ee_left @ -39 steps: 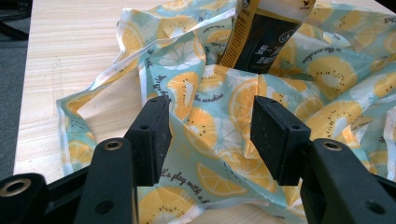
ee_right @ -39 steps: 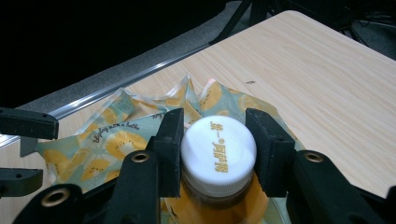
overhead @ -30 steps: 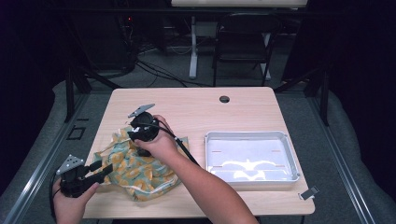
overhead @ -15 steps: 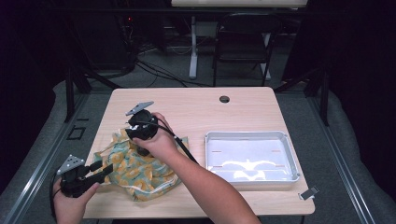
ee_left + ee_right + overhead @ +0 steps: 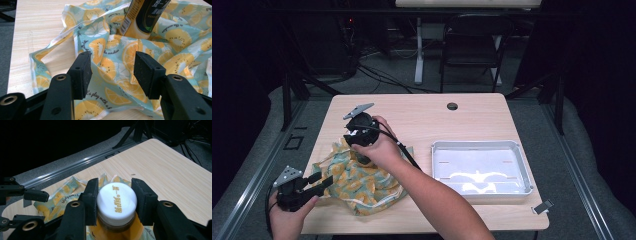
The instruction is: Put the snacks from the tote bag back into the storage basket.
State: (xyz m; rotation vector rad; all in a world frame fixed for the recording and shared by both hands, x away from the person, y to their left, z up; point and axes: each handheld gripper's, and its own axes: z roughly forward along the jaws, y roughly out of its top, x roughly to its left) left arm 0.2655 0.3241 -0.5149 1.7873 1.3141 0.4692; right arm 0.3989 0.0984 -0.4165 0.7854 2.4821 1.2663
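1. Two hand-held black two-jaw grippers work at the left part of the light wooden table; we hold one in each hand.
2. We clamp the right gripper on the white screw cap of a yellow drink bottle with a dark printed label. Its pads press on opposite sides of the cap.
3. In the high view, the right gripper hangs over the far part of the bag, and our hand wraps its body.
4. The bottle stands tilted, and its lower end sits among the folds of the pale green cloth bag printed with orange and kiwi slices.
5. The bag lies crumpled on the table near its left front corner.
6. We hold the left gripper low at the near left edge of the bag, pointing toward the bottle. Its jaws stand spread. The cloth lies beneath and between them, and the pads do not press on it.
7. A shallow rectangular metal tray sits on the right part of the table, well apart from the bag.
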